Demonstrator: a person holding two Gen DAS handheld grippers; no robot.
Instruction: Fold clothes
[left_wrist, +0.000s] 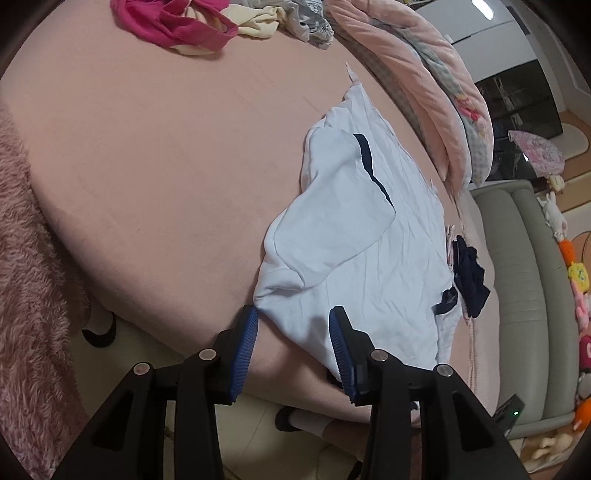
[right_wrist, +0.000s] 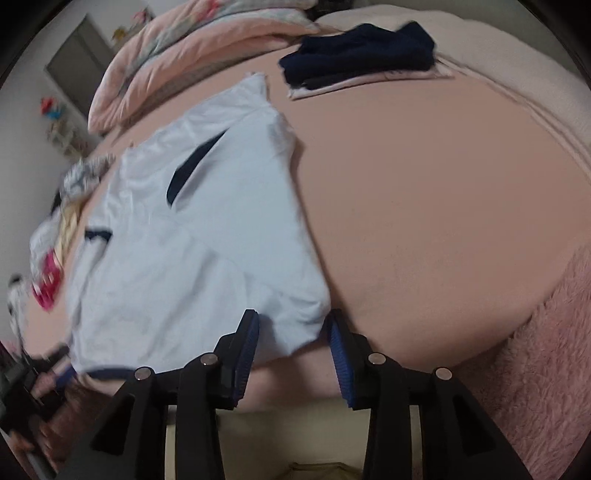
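Note:
A white shirt with navy trim (left_wrist: 354, 236) lies spread on the pink bed (left_wrist: 147, 184), one sleeve folded over its body. My left gripper (left_wrist: 293, 317) is open, its jaws on either side of the shirt's near corner at the bed's edge. In the right wrist view the same shirt (right_wrist: 192, 236) fills the left half. My right gripper (right_wrist: 293, 319) is open, its jaws on either side of the shirt's other near corner. Neither gripper is closed on the cloth.
A heap of unfolded clothes, magenta and cream (left_wrist: 192, 26), lies at the bed's far end. A folded navy garment (right_wrist: 358, 55) rests on a pink one. A rolled pink quilt (left_wrist: 424, 74) lines the far side. A fluffy pink blanket (right_wrist: 546, 350) hangs at the near edge.

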